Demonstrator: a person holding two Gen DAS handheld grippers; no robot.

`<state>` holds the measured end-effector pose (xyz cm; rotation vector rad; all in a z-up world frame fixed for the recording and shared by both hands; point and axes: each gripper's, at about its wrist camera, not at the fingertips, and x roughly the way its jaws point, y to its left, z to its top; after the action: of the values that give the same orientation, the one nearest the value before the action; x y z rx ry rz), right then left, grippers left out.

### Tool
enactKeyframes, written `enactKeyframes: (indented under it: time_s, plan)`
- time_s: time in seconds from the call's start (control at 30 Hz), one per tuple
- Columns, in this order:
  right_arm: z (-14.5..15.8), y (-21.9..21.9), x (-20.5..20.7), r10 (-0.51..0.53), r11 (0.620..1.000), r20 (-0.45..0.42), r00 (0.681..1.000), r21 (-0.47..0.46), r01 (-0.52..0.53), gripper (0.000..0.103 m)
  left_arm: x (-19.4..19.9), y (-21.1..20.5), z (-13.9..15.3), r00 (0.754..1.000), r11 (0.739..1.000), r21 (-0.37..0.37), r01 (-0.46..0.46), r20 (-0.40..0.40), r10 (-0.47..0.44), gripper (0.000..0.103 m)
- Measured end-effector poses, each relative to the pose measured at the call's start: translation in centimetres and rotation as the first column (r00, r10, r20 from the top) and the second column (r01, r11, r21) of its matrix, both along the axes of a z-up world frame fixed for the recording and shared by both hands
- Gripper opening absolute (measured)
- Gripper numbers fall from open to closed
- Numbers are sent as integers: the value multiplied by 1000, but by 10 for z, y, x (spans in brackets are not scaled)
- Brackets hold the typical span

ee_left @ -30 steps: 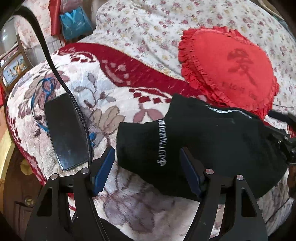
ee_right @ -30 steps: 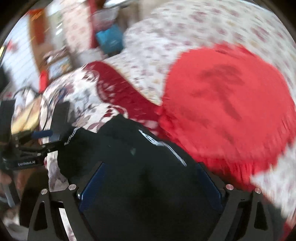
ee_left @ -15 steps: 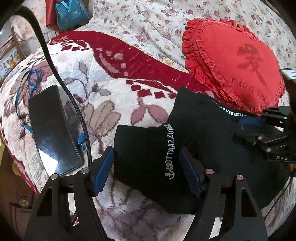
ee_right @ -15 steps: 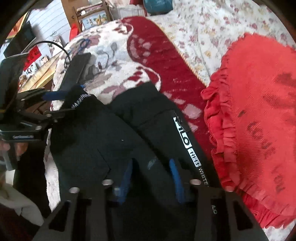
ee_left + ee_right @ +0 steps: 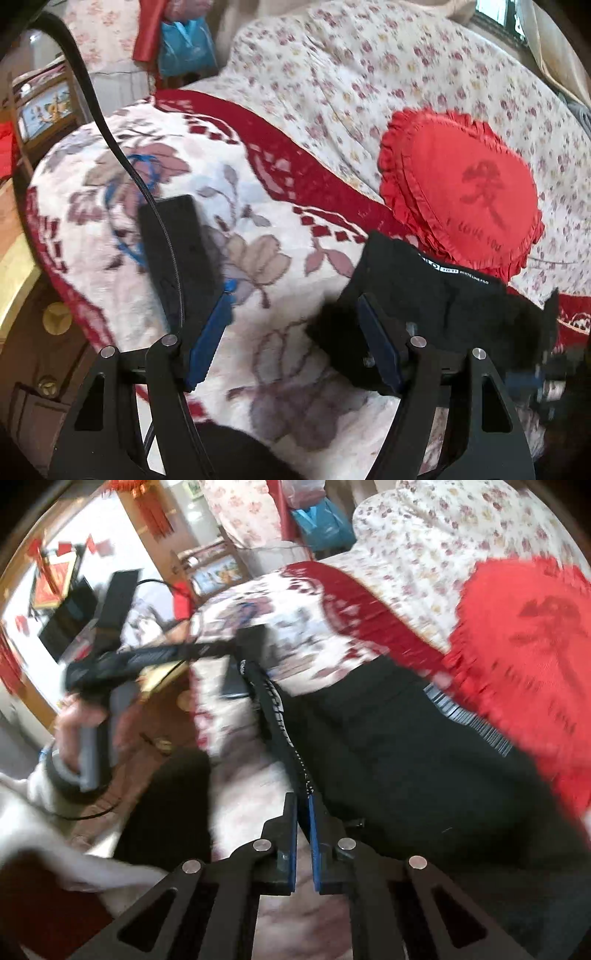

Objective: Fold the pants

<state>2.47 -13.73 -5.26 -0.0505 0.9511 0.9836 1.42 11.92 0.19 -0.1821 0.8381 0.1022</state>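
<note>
The black pants lie bunched into a compact bundle on the flowered blanket, right up against the lower edge of the red heart cushion, so the folding looks well along to me, though the bundle is lumpy and I cannot count its layers. The left gripper hangs with its jaws spread wide and nothing between them; its right finger stands in front of the near corner of the pants, and I cannot tell whether it touches the cloth. The right gripper has its jaws drawn nearly together, with the edge of the pants that carries the white lettering running down to the tips; the picture is blurred, so I judge it is pinching that hem but would not swear to it. From the right wrist view the cloth spreads broad and dark below the cushion, with a loose edge on the side away from it. What seems left is one more fold or a tidy-up of that edge, then letting go. A black phone lies on the blanket well to the far side of the pants from the cushion, with a black cable running across it
</note>
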Motion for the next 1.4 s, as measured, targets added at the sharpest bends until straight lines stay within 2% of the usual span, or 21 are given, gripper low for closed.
enactKeyframes:
  time_s: [0.17,0.3,0.4,0.47,0.5,0.53,0.57,0.6,0.67,0.73,0.8,0.83,1.0,1.07,1.13,1.17,1.2,1.3,1.4]
  plan:
    - [-34,9,-52,4,998,-121,993,60,3,6,-12,8,5,1000,1000,4,-18,2,18,72]
    - [-71,14,-60,-70,995,-208,976,52,82,6,-9,-4,-3,1000,1000,9,9,-24,-9,72]
    - [-66,15,-60,-87,996,-203,975,-5,88,6,-1,-19,-12,997,999,22,50,-60,-49,72]
    - [-47,6,-59,-119,993,-146,982,-23,117,8,4,-27,-16,995,997,44,69,-77,-65,72]
    - [-33,-8,-55,-171,985,-99,980,-25,169,11,6,-30,-18,994,996,50,74,-81,-69,72]
    - [-23,-20,-49,-221,975,-67,973,-29,219,15,9,-33,-20,993,995,54,82,-90,-76,72]
    - [-14,-32,-43,-282,959,-30,959,-44,281,35,11,-35,-22,992,995,53,85,-97,-79,72]
    - [-6,-49,-34,-366,928,29,930,-70,367,58,15,-37,-25,991,995,45,86,-105,-81,72]
    - [4,-78,-15,-492,860,93,865,-99,500,70,21,-40,-29,989,996,23,88,-120,-84,72]
    - [5,-109,12,-600,777,121,791,-146,612,70,26,-45,-32,987,996,9,93,-132,-90,72]
    - [3,-129,39,-663,719,128,737,-163,675,70,29,-51,-35,986,995,15,98,-136,-95,72]
    - [1,-134,55,-678,706,114,726,-173,686,70,31,-55,-36,985,994,24,106,-138,-102,72]
    - [-35,-143,107,-698,676,65,713,-269,686,70,35,-67,-40,981,992,30,124,-151,-118,72]
    - [-47,-152,114,-696,688,39,717,-253,680,69,36,-70,-40,980,992,26,122,-158,-116,72]
    - [-44,-155,112,-673,715,35,739,-224,662,48,35,-72,-40,980,992,25,125,-159,-119,72]
    - [-39,-158,107,-654,743,3,757,-188,642,26,34,-73,-39,980,992,29,127,-156,-121,72]
    - [-31,-164,97,-641,762,-24,767,-138,633,15,34,-74,-37,981,991,39,127,-151,-120,72]
    - [1,-189,53,-646,761,16,763,-71,645,14,33,-74,-35,982,991,45,122,-147,-114,72]
    - [28,-221,-14,-666,745,34,745,-12,667,14,31,-74,-34,984,993,34,117,-140,-111,72]
